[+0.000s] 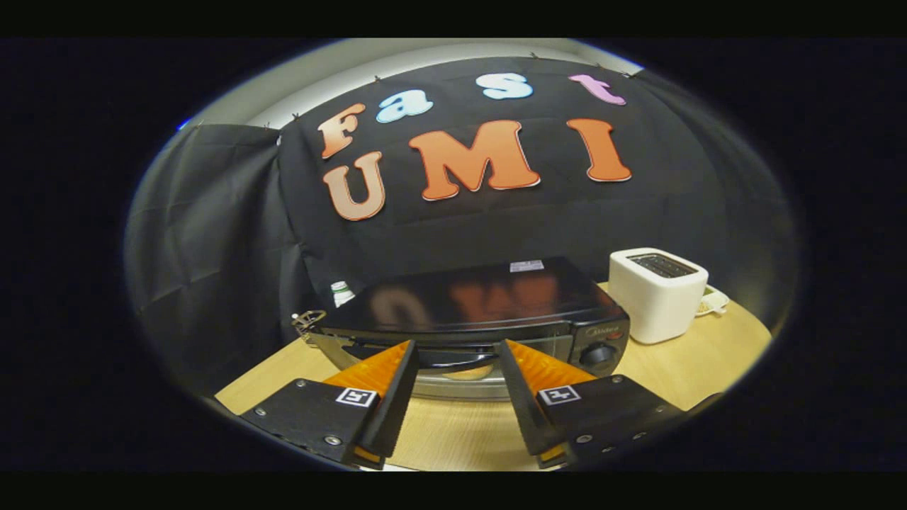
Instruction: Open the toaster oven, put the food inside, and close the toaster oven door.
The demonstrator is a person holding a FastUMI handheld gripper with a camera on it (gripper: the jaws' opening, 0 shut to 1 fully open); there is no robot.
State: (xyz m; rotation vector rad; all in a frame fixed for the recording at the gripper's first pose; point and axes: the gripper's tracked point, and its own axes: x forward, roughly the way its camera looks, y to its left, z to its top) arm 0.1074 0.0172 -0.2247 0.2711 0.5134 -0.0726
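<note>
A black toaster oven (489, 297) with a glossy top stands on the wooden table (708, 358), just ahead of my fingers. Its control knob (597, 354) is on the right of the front face. My gripper (457, 345) is open, and its two fingertips hover right at the oven's front. The dark door handle (453, 359) runs across the gap between them, with a silver door rim (453, 388) below it. Neither finger touches anything that I can see. Something pale shows faintly behind the door glass. From this steep angle I cannot tell whether the door is shut or ajar.
A white slot toaster (659, 294) stands to the oven's right, with a small plate (714, 302) behind it. A white bottle (342, 292) and a small metal piece (306, 322) sit at the oven's back left. Black cloth walls close off the back and left.
</note>
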